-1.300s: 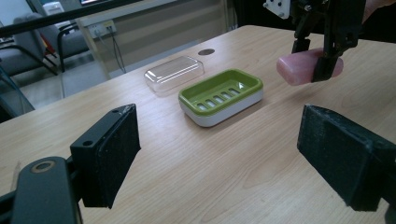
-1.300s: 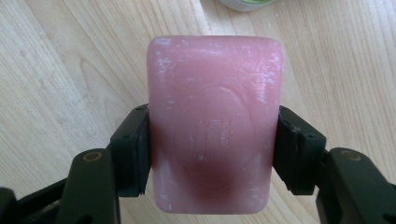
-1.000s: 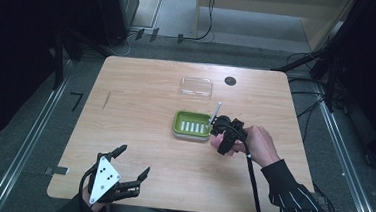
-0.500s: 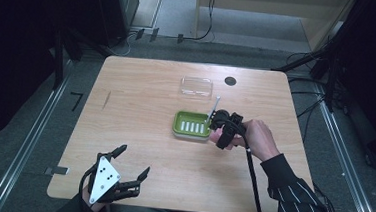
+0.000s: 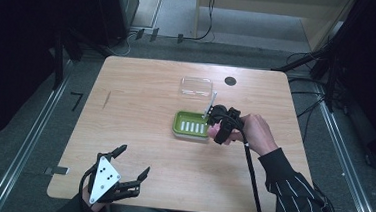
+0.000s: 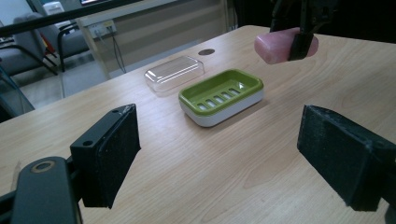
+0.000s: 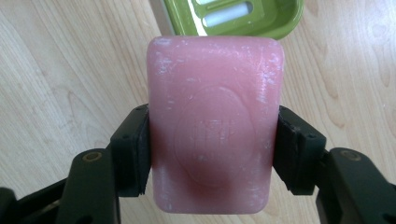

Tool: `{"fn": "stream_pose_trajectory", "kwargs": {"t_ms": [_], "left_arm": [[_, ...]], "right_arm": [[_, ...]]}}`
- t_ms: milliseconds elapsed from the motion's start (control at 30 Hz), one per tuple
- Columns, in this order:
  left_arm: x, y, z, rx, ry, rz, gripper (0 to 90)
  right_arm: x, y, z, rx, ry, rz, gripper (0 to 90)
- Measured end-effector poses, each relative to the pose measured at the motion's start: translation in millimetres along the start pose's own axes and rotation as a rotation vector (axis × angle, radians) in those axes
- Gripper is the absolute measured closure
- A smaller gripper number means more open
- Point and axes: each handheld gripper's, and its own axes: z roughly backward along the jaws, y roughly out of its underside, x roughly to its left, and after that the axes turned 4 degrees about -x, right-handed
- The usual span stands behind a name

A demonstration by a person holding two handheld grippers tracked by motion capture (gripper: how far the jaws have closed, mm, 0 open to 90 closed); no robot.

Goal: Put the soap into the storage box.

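Left claw [image 5: 131, 163] rests at the table's [image 5: 140, 112] near edge, jaws spread wide with nothing between them. Farther along, a clear lid [image 5: 196, 86] lies on the wood, and just in front of it sits a green soap dish [image 5: 190, 125]. Right claw [image 7: 212, 135] grips a pink soap bar [image 7: 212, 121] by its two long sides, held above the table just beside the dish.

Wooden table [image 5: 140, 112] bears soap dish [image 5: 191, 126], clear lid [image 5: 196, 86]
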Motion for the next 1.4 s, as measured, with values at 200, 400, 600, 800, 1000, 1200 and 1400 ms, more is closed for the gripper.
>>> {"fn": "stream_pose_trajectory", "kwargs": {"t_ms": [200,400,600,800,1000,1200,1400], "left_arm": [[0.1,0.1,0.1,0.0,-0.001,0.001,13.6],[0.2,0.1,0.2,-0.001,-0.002,0.001,13.7],[0.3,0.2,0.7,0.0,-0.004,0.003,13.7],[0.4,0.3,0.9,0.002,-0.007,0.004,13.7],[0.5,0.4,1.1,0.003,-0.008,0.004,13.7],[0.7,0.5,1.5,0.002,-0.007,0.004,13.6],[0.8,0.6,1.5,0.003,-0.007,0.003,13.7]], "right_arm": [[-1.8,-6.0,2.5,-0.014,0.003,0.015,38.8],[-2.5,-12.3,3.5,-0.014,0.001,0.029,38.8],[-3.3,-19.1,3.4,-0.022,0.006,0.047,38.8],[-5.9,-23.9,0.2,-0.023,0.004,0.065,38.8],[-6.1,-29.5,-1.6,-0.026,0.004,0.079,38.8],[-6.7,-33.5,-1.7,-0.027,0.002,0.096,38.8],[-9.4,-37.4,-3.8,-0.03,0.003,0.119,38.8]]}}
